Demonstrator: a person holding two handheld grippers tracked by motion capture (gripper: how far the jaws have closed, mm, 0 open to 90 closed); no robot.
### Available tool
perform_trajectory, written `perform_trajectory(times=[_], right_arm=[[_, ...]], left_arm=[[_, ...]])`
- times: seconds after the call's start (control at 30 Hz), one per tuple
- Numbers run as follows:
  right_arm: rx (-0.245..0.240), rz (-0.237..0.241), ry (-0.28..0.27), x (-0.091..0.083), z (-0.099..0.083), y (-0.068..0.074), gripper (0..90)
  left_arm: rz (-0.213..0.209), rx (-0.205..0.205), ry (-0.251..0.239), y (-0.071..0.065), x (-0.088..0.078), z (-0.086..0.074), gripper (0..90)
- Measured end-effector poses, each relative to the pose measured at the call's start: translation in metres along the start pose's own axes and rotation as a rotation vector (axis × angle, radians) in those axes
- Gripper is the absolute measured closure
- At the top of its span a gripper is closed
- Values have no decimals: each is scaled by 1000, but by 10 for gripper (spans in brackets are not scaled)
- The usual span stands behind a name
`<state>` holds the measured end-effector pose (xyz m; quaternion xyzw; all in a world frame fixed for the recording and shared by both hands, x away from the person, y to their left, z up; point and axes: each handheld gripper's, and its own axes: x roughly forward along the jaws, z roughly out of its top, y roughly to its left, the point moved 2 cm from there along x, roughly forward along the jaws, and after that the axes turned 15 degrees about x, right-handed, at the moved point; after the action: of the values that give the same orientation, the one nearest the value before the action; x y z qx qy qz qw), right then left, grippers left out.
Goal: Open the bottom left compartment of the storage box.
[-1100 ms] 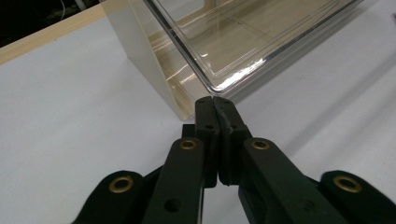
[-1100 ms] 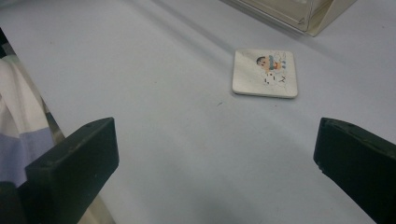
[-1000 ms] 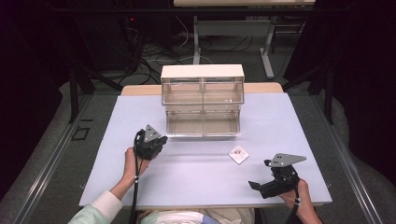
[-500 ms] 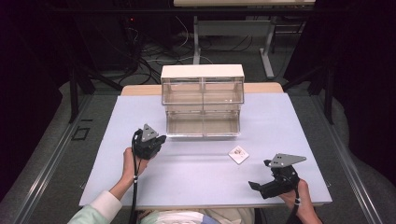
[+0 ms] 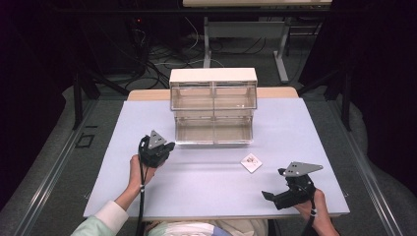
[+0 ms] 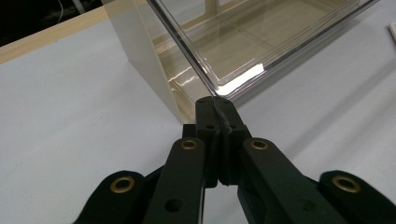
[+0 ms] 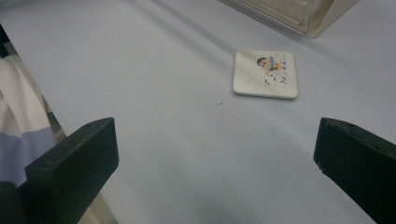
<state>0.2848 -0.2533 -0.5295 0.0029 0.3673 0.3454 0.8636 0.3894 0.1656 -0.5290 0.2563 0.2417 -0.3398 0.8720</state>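
Note:
A cream cabinet (image 5: 213, 74) with clear plastic drawers stands at the middle of the table, its lower drawer (image 5: 214, 131) pulled forward. My left gripper (image 5: 170, 146) is shut with nothing in it, its tips at that drawer's left front corner. In the left gripper view the closed tips (image 6: 215, 100) sit just below the clear drawer's corner (image 6: 219, 86); whether they touch it I cannot tell. A small white tile (image 5: 251, 162) with a cartoon figure lies flat in front of the cabinet. My right gripper (image 5: 273, 185) rests near the front right edge, open. Its jaws stand wide apart (image 7: 215, 158), aimed at the tile (image 7: 265, 73).
The pale blue table top (image 5: 206, 182) ends close behind my right gripper. The person's striped clothing (image 7: 18, 135) shows beyond that edge. The cabinet's cream side wall (image 6: 140, 60) rises left of the drawer. Cables and a metal frame (image 5: 246, 29) lie on the floor behind the table.

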Motion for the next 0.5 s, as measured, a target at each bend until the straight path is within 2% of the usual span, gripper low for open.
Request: perform_trajectory(times=[0.1, 0.13, 0.2, 0.23, 0.33, 0.5], right_arm=[[0, 0, -5, 1, 0, 0, 0], [10, -5, -2, 1, 0, 0, 1], [9, -4, -1, 1, 0, 1, 1], [2, -6, -3, 1, 0, 1, 1], [9, -7, 1, 1, 0, 1, 1], [9, -6, 2, 1, 0, 0, 1]], left_arm=[[0, -10, -15, 1, 0, 0, 900], [-6, -17, -34, 2, 0, 0, 900], [-4, -14, -38, 2, -1, 1, 900], [13, 16, -31, -2, -1, 3, 900], [11, 25, -23, -3, -2, 4, 900], [15, 33, 18, -2, -1, 2, 900]])
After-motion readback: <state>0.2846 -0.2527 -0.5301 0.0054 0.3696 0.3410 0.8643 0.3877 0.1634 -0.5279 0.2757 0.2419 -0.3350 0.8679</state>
